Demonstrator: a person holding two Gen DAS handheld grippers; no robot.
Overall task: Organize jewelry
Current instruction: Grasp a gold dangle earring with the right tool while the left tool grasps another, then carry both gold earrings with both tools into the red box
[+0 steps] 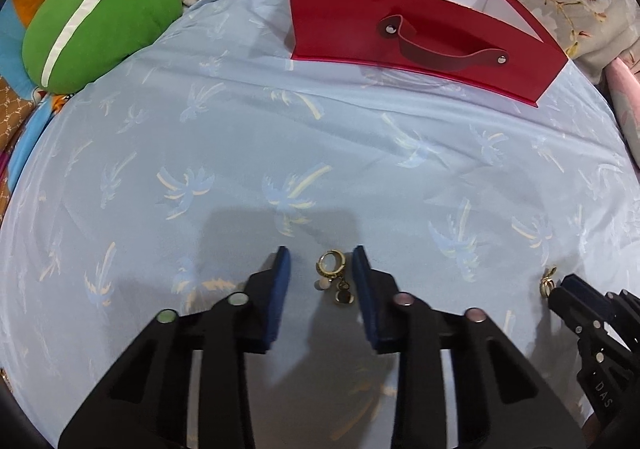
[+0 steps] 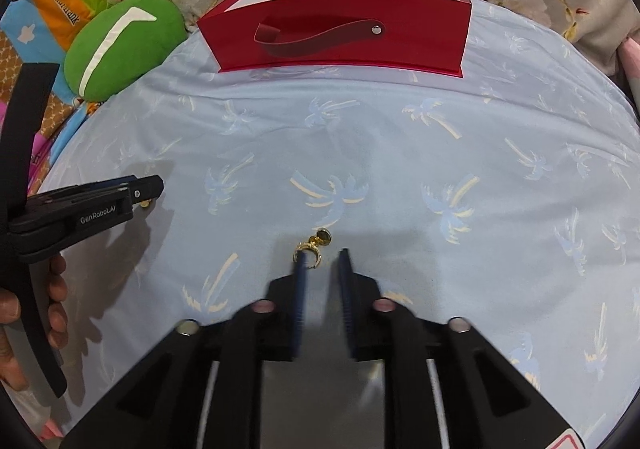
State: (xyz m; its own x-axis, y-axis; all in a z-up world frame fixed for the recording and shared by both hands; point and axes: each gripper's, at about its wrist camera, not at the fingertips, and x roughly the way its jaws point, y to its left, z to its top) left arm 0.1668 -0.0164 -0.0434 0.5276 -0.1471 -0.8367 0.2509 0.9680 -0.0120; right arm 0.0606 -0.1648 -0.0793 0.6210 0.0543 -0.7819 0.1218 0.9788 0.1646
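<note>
You are looking over a sheet (image 1: 320, 153) with the box (image 1: 420, 45) sitting on it at twelve o'clock and the cushion (image 1: 96, 21) lying at ten o'clock. One earring (image 1: 334, 277) is lying between your left gripper's (image 1: 322, 273) fingers. The other earring (image 2: 314, 247) is lying at your right gripper's (image 2: 322, 261) fingertips, three o'clock of the first.
</note>
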